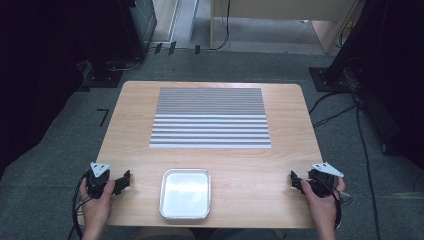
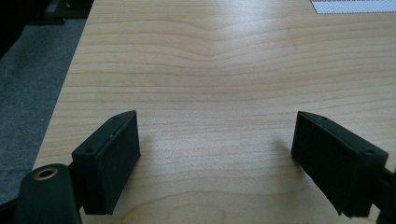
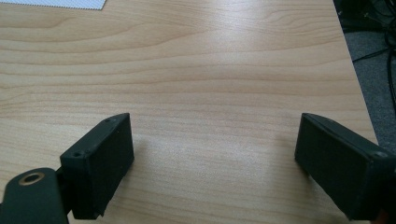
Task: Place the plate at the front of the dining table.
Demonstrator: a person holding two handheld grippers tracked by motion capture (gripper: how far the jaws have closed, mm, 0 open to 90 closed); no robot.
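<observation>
Tabletop (image 1: pixel 135 130) of pale wood fills the middle of the high view, with a grey striped mat (image 1: pixel 210 118) across its upper centre and an empty metal tray (image 1: pixel 185 194) at bottom centre. Near the lower corners rest the left gripper (image 1: pixel 124 181) and right gripper (image 1: pixel 295 181), well apart from the tray, each with jaws wide apart and holding nothing.
</observation>
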